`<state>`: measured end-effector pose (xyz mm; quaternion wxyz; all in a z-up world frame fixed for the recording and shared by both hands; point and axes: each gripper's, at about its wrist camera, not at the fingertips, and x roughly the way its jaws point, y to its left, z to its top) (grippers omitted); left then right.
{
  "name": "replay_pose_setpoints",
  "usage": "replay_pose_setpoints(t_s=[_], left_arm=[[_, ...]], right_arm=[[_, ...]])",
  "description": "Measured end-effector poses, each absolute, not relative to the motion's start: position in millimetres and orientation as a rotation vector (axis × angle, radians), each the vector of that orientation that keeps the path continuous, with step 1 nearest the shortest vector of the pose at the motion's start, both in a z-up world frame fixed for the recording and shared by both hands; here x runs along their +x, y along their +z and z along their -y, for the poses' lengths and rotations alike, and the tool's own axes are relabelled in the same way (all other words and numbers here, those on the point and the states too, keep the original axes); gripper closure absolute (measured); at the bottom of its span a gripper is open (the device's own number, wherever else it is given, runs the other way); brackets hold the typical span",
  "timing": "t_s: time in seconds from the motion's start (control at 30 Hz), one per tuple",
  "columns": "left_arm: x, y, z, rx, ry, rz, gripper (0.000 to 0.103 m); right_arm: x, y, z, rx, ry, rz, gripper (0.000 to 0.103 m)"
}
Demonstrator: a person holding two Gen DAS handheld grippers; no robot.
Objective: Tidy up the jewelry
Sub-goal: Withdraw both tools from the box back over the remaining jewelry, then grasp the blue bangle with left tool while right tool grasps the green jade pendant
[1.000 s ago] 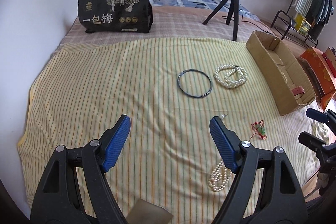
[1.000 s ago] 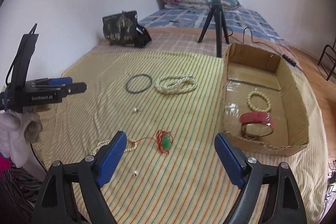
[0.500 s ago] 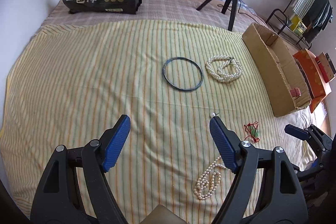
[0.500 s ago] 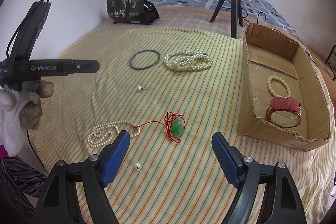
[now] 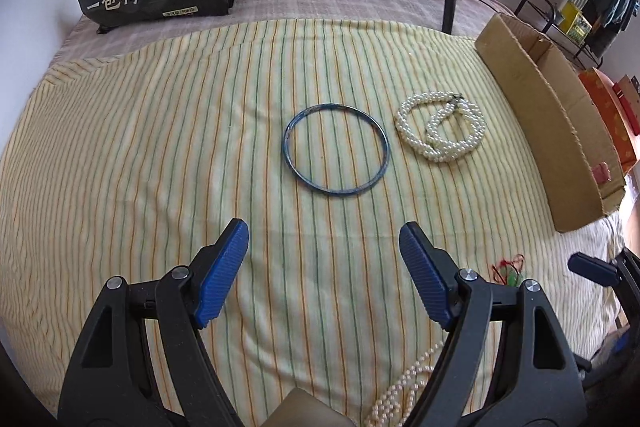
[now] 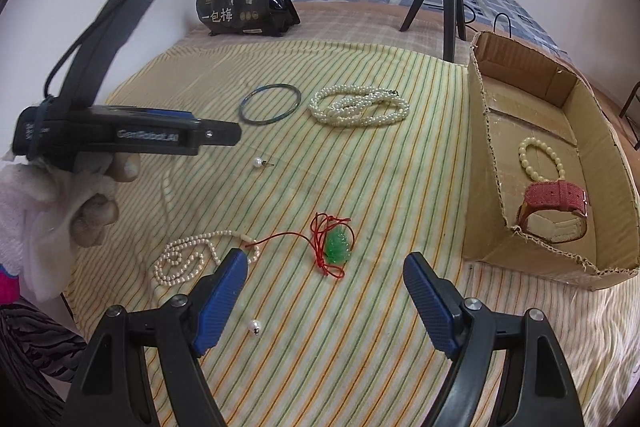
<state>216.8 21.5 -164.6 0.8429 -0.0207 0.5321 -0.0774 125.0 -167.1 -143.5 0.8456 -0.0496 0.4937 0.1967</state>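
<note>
Sitting in the cardboard box (image 6: 592, 259) already: a bead bracelet (image 6: 541, 159) and a watch (image 6: 554, 211). Bangle (image 5: 336, 148), pearl necklaces and jade pendant (image 6: 338, 247) remain on the bed; left claw (image 5: 323, 267) and right claw (image 6: 325, 297) both hang spread, empty.

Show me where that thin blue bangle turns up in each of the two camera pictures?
Left wrist view: blue bangle lies centre frame, ahead of the open fingers.
Right wrist view: blue bangle sits upper left of centre.
Shared landmark: the coiled pearl necklace lies just right of it in both.

Matt striped cloth (image 5: 160, 131), glossy pearl necklace (image 5: 440, 131), rough cardboard box (image 5: 532, 99).
</note>
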Motion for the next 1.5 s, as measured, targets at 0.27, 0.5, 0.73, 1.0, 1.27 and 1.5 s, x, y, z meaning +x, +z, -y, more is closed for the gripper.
replay_pose_setpoints(t_s=[0.27, 0.5, 0.73, 1.0, 1.27, 1.5], left_arm=[[238.9, -172.2, -8.1, -0.042, -0.196, -1.128, 0.023], [258.6, -180.0, -7.5, -0.036, -0.171, -1.123, 0.023], [264.7, -187.0, -2.1, 0.007, -0.158, -1.108, 0.011], [268.6, -192.3, -0.4, 0.012, -0.166, -1.124, 0.002], [269.4, -193.7, 1.4, 0.034, -0.164, -1.124, 0.002], [265.2, -192.0, 0.0, 0.026, -0.169, -1.087, 0.002]], right_arm=[[130.7, -150.1, 163.5, -0.108, 0.420, -1.058, 0.021], [134.0, -152.2, 165.4, -0.091, 0.422, -1.067, 0.021], [138.2, -158.5, 158.5, -0.105, 0.438, -1.087, 0.022], [148.3, -167.2, 161.9, -0.068, 0.423, -1.129, 0.040], [151.8, -172.7, 158.8, -0.106, 0.405, -1.146, 0.047], [147.3, -174.8, 144.5, -0.200, 0.398, -1.133, 0.057]])
